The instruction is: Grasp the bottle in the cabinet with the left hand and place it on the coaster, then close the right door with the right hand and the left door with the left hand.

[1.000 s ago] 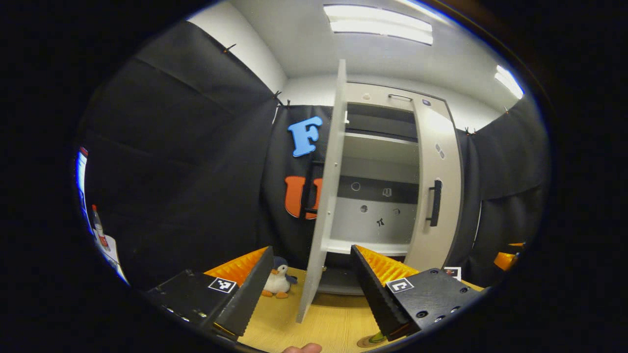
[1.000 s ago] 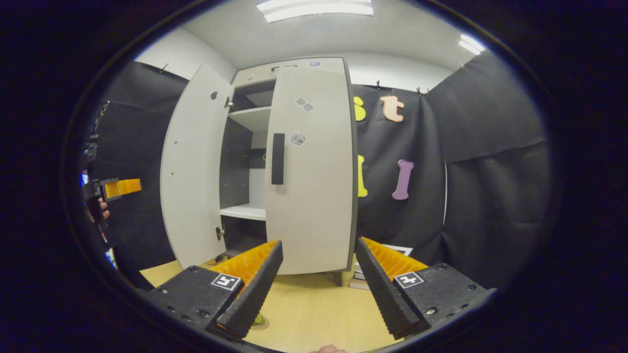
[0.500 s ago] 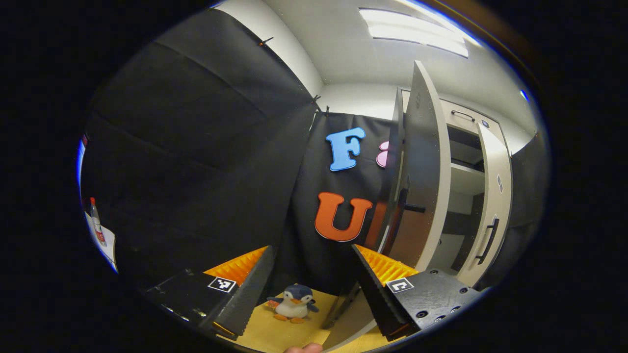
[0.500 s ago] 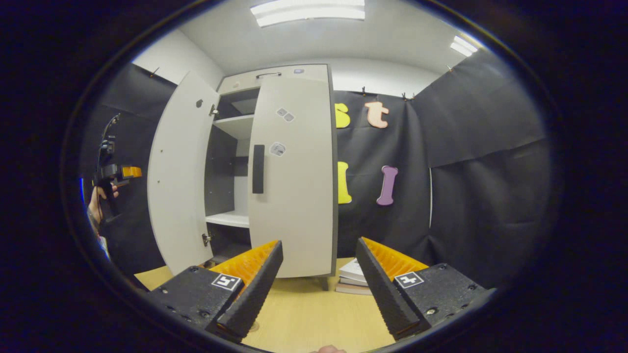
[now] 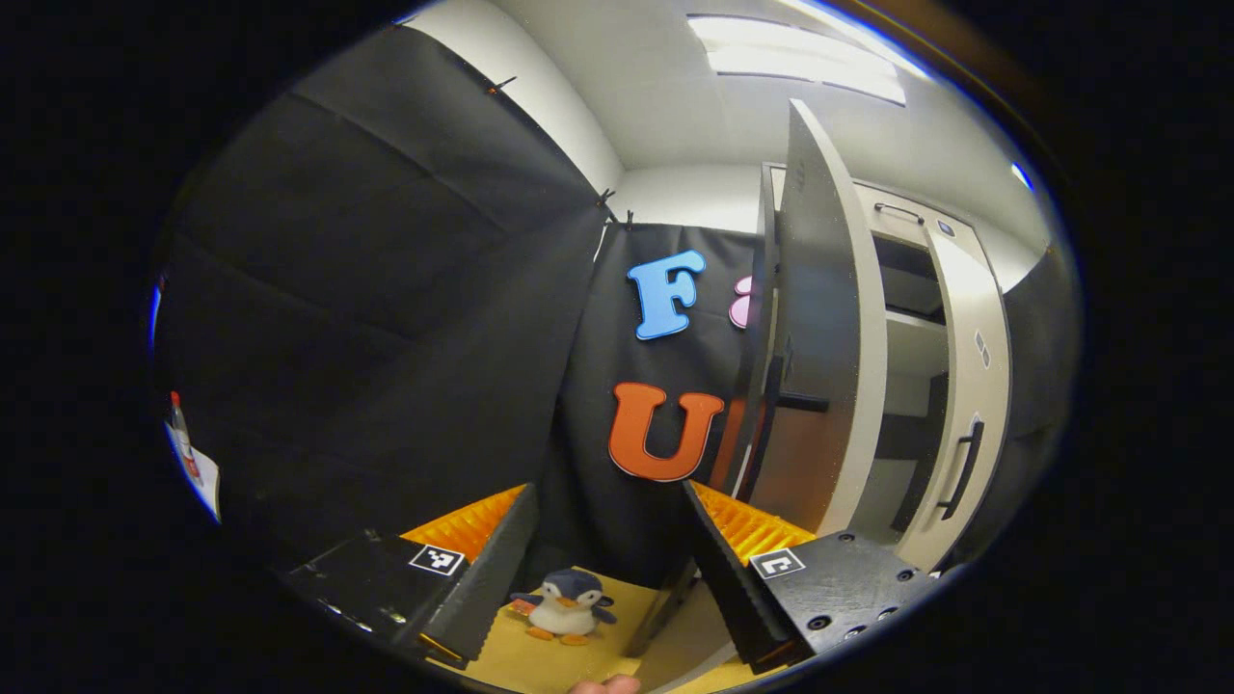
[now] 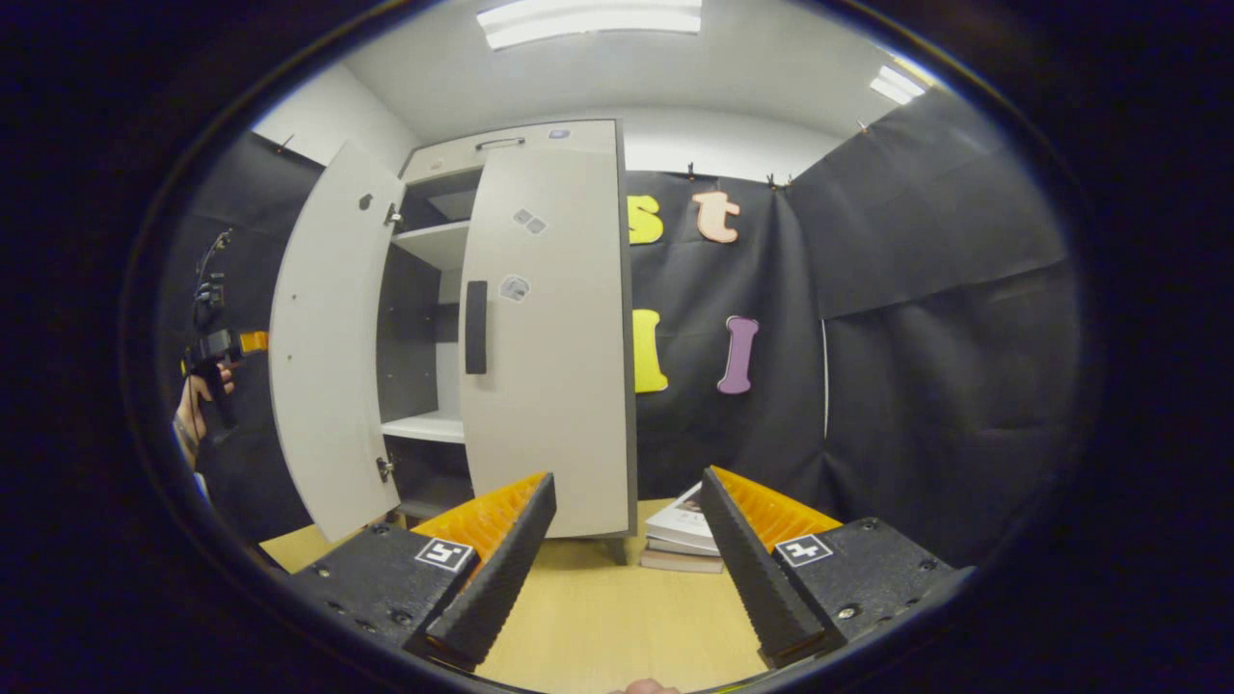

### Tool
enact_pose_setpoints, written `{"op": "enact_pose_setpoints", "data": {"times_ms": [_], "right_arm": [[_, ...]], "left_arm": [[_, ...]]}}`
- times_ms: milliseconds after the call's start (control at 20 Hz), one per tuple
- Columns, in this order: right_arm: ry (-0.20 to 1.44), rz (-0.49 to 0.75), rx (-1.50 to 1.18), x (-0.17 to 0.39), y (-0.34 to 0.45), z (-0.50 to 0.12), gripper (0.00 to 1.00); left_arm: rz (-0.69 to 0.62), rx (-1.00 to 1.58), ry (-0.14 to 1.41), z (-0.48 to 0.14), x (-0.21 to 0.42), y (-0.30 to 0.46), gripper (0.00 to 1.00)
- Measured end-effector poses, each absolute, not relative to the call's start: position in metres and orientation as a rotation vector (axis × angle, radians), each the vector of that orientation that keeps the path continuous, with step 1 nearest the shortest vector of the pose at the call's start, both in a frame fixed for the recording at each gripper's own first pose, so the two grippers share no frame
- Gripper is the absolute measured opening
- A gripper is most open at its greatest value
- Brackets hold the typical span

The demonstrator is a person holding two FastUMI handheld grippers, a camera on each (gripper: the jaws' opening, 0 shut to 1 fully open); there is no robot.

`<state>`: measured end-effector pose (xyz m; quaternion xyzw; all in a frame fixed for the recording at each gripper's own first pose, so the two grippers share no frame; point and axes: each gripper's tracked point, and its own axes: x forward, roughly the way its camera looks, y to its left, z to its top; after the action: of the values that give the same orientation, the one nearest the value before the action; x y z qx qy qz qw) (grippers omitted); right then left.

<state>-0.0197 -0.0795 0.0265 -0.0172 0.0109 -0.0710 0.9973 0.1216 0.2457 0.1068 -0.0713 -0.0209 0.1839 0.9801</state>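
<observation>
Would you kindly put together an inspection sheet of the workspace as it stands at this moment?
Surface: light wooden tabletop, carrying the cabinet.
Job's things: cabinet with right door shut and left door swung open; bottle and coaster: nothing seen.
Clutter: penguin plush toy left of the cabinet; stack of books right of it.
Grippers: left gripper open, empty, beside the left door's outer face; right gripper open, empty, back from the cabinet.
Cables: nothing seen.
Surroundings: black cloth walls, ceiling lights.
</observation>
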Motion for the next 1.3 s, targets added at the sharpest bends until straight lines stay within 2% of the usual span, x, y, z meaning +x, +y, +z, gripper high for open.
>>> {"op": "enact_pose_setpoints", "data": {"times_ms": [50, 100, 150, 200, 250, 300, 400, 450, 500, 550, 650, 700, 750, 800, 850, 900, 950, 1000, 1150, 1300], "right_arm": [[0.02, -0.14, -0.025, -0.019, -0.079, 0.027, 0.99], [0.014, -0.137, -0.015, -0.019, -0.078, 0.029, 0.99], [0.007, -0.135, -0.006, -0.021, -0.077, 0.03, 0.99], [0.001, -0.136, 0.002, -0.022, -0.077, 0.032, 0.94], [-0.002, -0.139, 0.006, -0.024, -0.076, 0.032, 0.99], [-0.007, -0.143, 0.007, -0.027, -0.076, 0.033, 0.99], [-0.016, -0.159, 0.006, -0.033, -0.079, 0.035, 0.99], [-0.014, -0.169, 0.003, -0.037, -0.081, 0.034, 0.99], [-0.011, -0.179, 0.002, -0.041, -0.083, 0.033, 0.99], [-0.007, -0.186, 0.002, -0.044, -0.085, 0.032, 0.99], [-0.003, -0.195, 0.015, -0.049, -0.088, 0.031, 0.99], [-0.009, -0.199, 0.023, -0.05, -0.089, 0.034, 0.99], [-0.017, -0.206, 0.026, -0.05, -0.092, 0.036, 0.99], [-0.021, -0.213, 0.025, -0.052, -0.094, 0.038, 0.99], [-0.02, -0.216, 0.02, -0.053, -0.095, 0.038, 0.99], [-0.017, -0.217, 0.018, -0.054, -0.096, 0.037, 0.98], [-0.015, -0.22, 0.017, -0.055, -0.097, 0.037, 0.99], [-0.015, -0.225, 0.018, -0.055, -0.099, 0.038, 0.99], [-0.022, -0.226, 0.042, -0.054, -0.102, 0.038, 0.99], [-0.013, -0.174, 0.074, -0.043, -0.088, 0.034, 0.99]], "left_arm": [[0.359, -0.142, -0.044, 0.109, 0.122, 0.238, 0.92], [0.343, -0.137, -0.038, 0.109, 0.121, 0.229, 1.0], [0.324, -0.134, -0.038, 0.11, 0.12, 0.22, 0.92], [0.299, -0.132, -0.034, 0.109, 0.121, 0.209, 0.92], [0.273, -0.133, -0.032, 0.108, 0.123, 0.201, 0.91], [0.249, -0.134, -0.033, 0.107, 0.125, 0.192, 0.99], [0.207, -0.142, -0.054, 0.108, 0.131, 0.174, 0.99], [0.188, -0.156, -0.058, 0.108, 0.135, 0.165, 0.91], [0.165, -0.173, -0.054, 0.106, 0.14, 0.157, 0.91], [0.141, -0.192, -0.048, 0.105, 0.146, 0.147, 0.99], [0.089, -0.214, -0.027, 0.1, 0.153, 0.127, 0.99], [0.066, -0.211, -0.017, 0.098, 0.159, 0.117, 0.92], [0.052, -0.203, -0.011, 0.097, 0.163, 0.11, 0.92], [0.046, -0.202, -0.013, 0.096, 0.166, 0.107, 0.99], [0.04, -0.198, -0.015, 0.095, 0.168, 0.106, 0.94], [0.032, -0.186, -0.014, 0.096, 0.168, 0.104, 0.94], [0.037, -0.172, -0.014, 0.097, 0.169, 0.103, 1.0], [0.042, -0.161, -0.02, 0.099, 0.168, 0.104, 0.94], [0.042, -0.15, -0.044, 0.105, 0.161, 0.107, 0.94], [0.042, -0.146, -0.027, 0.107, 0.148, 0.103, 0.94]]}}
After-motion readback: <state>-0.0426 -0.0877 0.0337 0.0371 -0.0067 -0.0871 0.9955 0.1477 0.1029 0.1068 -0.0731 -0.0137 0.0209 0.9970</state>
